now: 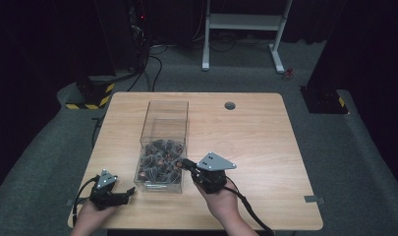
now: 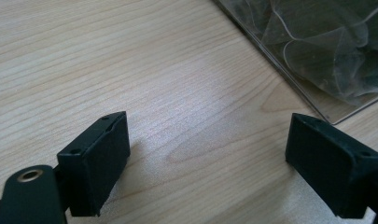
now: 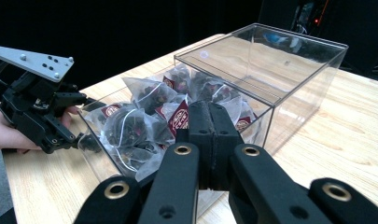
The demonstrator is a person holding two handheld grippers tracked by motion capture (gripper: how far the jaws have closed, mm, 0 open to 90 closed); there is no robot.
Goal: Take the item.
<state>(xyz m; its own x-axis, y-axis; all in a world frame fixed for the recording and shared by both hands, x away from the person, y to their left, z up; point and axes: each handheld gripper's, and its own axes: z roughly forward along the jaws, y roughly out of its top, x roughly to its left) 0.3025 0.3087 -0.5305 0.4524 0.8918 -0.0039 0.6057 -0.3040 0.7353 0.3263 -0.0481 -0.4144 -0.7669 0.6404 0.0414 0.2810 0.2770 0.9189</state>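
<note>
Two grippers are at work here, and we read the job as picking tea sachets (image 1: 159,160) out of the clear box (image 1: 163,110) on the wooden surface (image 1: 255,137). Our right gripper (image 1: 183,162) reaches over the box's near right edge, its fingers (image 3: 210,135) pressed flat together with nothing visible between them. Our left gripper (image 1: 128,192) rests on the surface just beside the box's near left corner, fingers (image 2: 100,163) spread wide and empty.

Sachets lie heaped in the near half of the box; the far half is bare. We judge each one light, soft and crinkly: thin see-through mesh around loose dried contents, so it will crumple and may slide. We would pinch a top corner or the small red paper tag (image 3: 179,119) rather than squeeze the filled belly, and lift the uppermost sachet first.
</note>
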